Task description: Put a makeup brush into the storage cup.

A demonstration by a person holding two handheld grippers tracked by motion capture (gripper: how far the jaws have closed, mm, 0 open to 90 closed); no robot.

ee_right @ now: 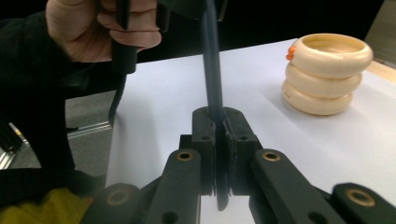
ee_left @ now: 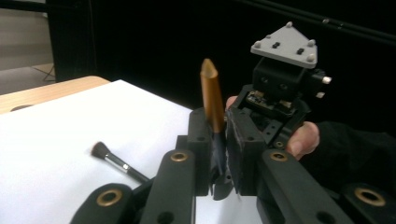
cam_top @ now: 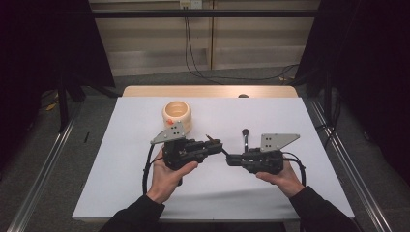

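A slim dark stick (cam_top: pixel 224 152) with a bronze pointed end (ee_left: pixel 211 88) spans the gap between my two grippers above the middle of the white table. My left gripper (cam_top: pixel 217 144) is shut on it near the bronze end, which pokes up past the jaws in the left gripper view. My right gripper (cam_top: pixel 231 158) is shut on the dark end; in the right gripper view the stick (ee_right: pixel 211 60) rises from the closed jaws toward the other hand (ee_right: pixel 93 28). Each gripper is held by a hand in a dark sleeve.
A small make-up brush (cam_top: pixel 245 138) with a dark head lies on the white sheet (cam_top: pixel 121 193) just beyond the right gripper. A cream ribbed holder (cam_top: pixel 177 115) stands behind the left gripper, an orange bit at its rim (ee_right: pixel 292 49). Bare wood edge (cam_top: pixel 208 91) at the back.
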